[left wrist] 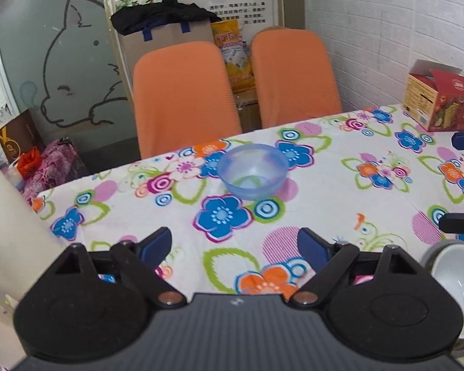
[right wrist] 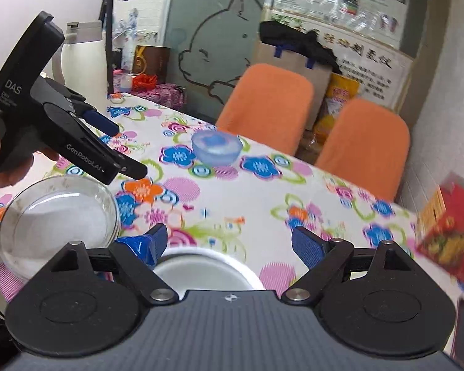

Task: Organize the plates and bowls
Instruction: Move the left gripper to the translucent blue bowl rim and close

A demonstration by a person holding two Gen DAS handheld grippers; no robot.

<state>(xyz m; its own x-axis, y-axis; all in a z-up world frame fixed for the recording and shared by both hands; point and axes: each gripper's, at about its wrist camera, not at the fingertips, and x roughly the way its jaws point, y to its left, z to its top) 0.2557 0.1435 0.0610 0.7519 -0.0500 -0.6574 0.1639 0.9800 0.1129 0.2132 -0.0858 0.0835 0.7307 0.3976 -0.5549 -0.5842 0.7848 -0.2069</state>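
A translucent blue bowl (left wrist: 253, 170) stands upright on the flowered tablecloth (left wrist: 324, 198), ahead of my left gripper (left wrist: 234, 245), which is open and empty above the cloth. The blue bowl also shows in the right wrist view (right wrist: 217, 147), far ahead. My right gripper (right wrist: 229, 242) is open and empty, just above a white bowl (right wrist: 207, 270) whose rim lies between the fingers. The white bowl shows at the right edge of the left view (left wrist: 457, 281). A clear glass plate (right wrist: 58, 216) lies left of it. The left gripper's body (right wrist: 55, 123) hovers over that plate.
Two orange chairs (left wrist: 185, 99) stand at the table's far edge. A red carton (left wrist: 439, 99) sits at the right by the white wall; it also shows blurred in the right view (right wrist: 448, 238). A white jug (right wrist: 83, 65) stands at the far left.
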